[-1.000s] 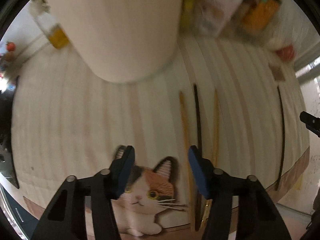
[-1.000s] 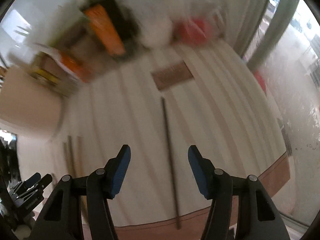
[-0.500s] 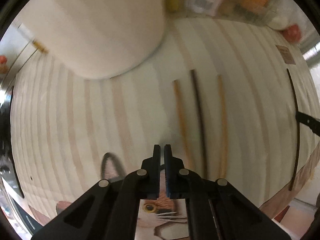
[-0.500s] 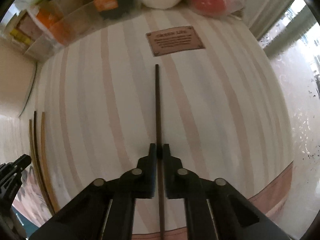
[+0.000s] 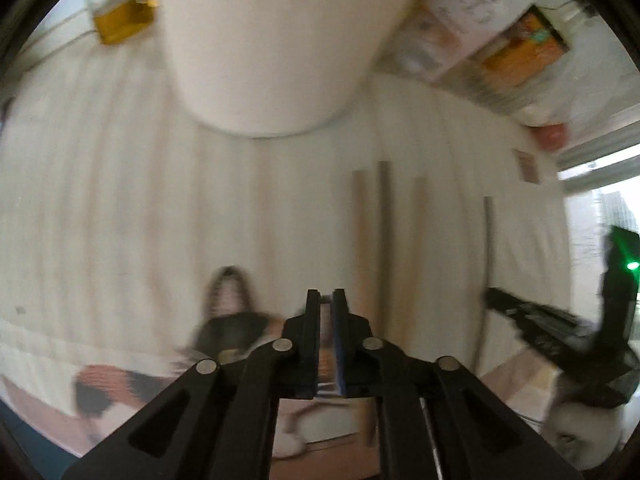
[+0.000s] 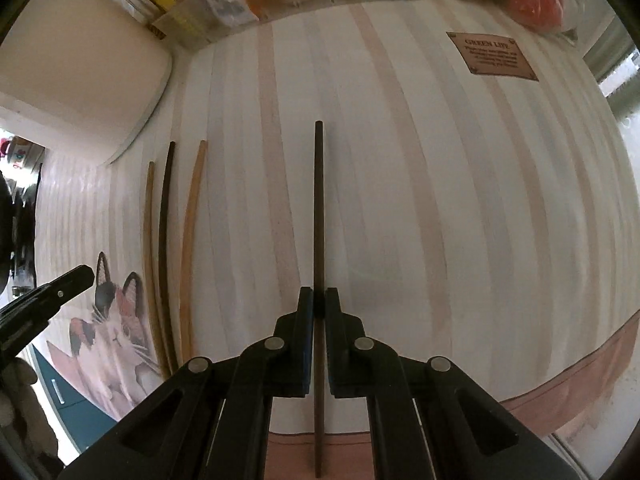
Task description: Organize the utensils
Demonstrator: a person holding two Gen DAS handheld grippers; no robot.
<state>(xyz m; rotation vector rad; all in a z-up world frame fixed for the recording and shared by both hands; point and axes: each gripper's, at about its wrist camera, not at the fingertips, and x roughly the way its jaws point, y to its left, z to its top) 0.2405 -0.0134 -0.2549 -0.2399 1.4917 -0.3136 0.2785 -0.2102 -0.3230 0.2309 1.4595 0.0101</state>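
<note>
- Right claw (image 6: 319, 300) clenched on dark chopstick (image 6: 318, 208); long axis runs six to twelve.
- Three grouped chopsticks (image 6: 168, 248) at nine o'clock.
- Left claw (image 5: 327, 304) nearer those, opening, nothing between.

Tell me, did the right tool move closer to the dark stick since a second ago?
Yes. The right tool came in over the lone dark chopstick on the striped tablecloth; its jaws stood wide apart before and now pinch the stick.
</note>
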